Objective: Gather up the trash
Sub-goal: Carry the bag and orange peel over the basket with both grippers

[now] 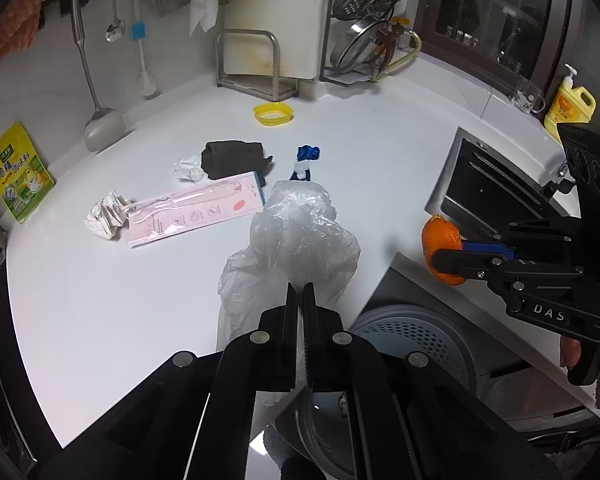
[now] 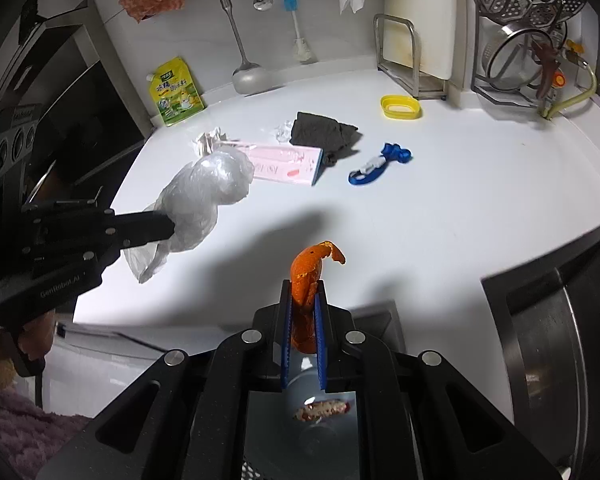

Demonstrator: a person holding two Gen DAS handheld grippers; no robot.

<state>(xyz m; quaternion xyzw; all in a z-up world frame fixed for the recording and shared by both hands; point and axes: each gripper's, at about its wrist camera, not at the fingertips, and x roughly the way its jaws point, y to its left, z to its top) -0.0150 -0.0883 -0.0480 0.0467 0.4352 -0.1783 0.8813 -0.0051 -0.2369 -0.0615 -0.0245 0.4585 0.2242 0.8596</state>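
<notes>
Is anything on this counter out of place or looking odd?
Yes. Loose litter lies on the white counter: two crumpled papers, a pink package, a blue strap and a yellow lid lying alone.

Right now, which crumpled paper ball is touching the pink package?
The bigger crumpled paper ball, at the pink package's left end, touches it. The smaller white ball lies apart, up beside the dark cloth.

Bare countertop (image 2: 440, 220) before scattered litter (image 2: 288, 164)
</notes>
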